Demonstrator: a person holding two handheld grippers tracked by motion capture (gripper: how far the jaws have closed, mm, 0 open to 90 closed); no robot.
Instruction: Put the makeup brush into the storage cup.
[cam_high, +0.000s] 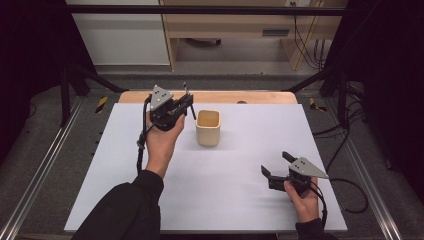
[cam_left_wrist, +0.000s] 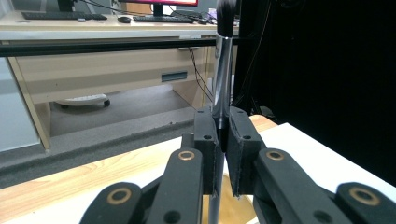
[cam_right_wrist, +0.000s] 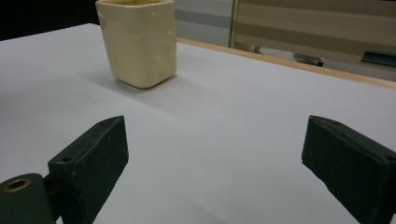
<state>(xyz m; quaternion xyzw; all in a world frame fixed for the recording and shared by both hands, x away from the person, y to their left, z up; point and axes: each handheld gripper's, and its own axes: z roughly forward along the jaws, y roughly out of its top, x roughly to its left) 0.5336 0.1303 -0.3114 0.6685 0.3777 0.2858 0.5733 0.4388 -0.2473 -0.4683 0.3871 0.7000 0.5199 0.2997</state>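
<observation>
A cream square cup (cam_high: 208, 127) stands upright near the middle of the white table top (cam_high: 225, 175); it also appears in the right gripper view (cam_right_wrist: 139, 42). My left gripper (cam_high: 187, 104) hovers just left of the cup, shut on a thin brush (cam_left_wrist: 223, 74) with a metal ferrule and dark bristles pointing up. The brush (cam_high: 187, 99) stands nearly upright between the pads. My right gripper (cam_high: 274, 165) rests low at the front right, open, with nothing between its fingers (cam_right_wrist: 98, 154).
A wooden table edge (cam_high: 210, 96) runs behind the white sheet. Beyond it are a desk with drawers (cam_left_wrist: 116, 70) and cables (cam_high: 305, 45). Dark metal frame bars (cam_high: 200, 10) flank the table.
</observation>
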